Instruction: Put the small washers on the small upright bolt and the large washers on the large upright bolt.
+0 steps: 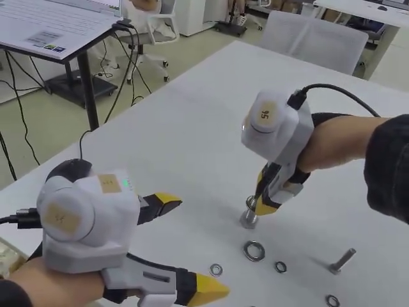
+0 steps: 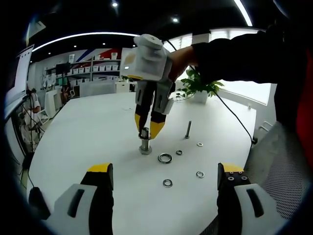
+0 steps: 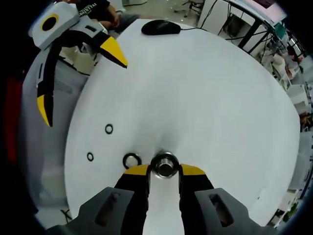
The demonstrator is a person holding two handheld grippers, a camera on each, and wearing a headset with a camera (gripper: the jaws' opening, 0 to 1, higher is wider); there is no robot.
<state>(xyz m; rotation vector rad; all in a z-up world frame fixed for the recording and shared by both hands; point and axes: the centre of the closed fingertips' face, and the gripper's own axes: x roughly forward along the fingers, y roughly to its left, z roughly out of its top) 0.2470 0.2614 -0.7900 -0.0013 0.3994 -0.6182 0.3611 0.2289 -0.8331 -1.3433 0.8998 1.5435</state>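
Shiny metal washers (image 1: 254, 251) lie on matt table (image 1: 192, 128).

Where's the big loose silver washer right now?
Head view, right of centre: the large silver washer lies flat on the white table, just below the large upright bolt.

large upright bolt (image 1: 248, 220) upper part hidden behind right tool (image 1: 262, 207) tips, what the tips grip unclear

Office-type lab. White tabletop (image 1: 192, 128), next to it a desk (image 1: 45, 29) on black legs with cables (image 1: 124, 57) hanging off, a castor chair (image 1: 153, 35) behind, and a grey chair (image 1: 313, 41) at the far edge. The left gripper view shows shelves of small bins (image 2: 95, 68), a potted plant (image 2: 196, 84) by a big window (image 2: 244, 90), and strip lighting (image 2: 242, 12). The right gripper view shows a computer mouse (image 3: 160, 27).
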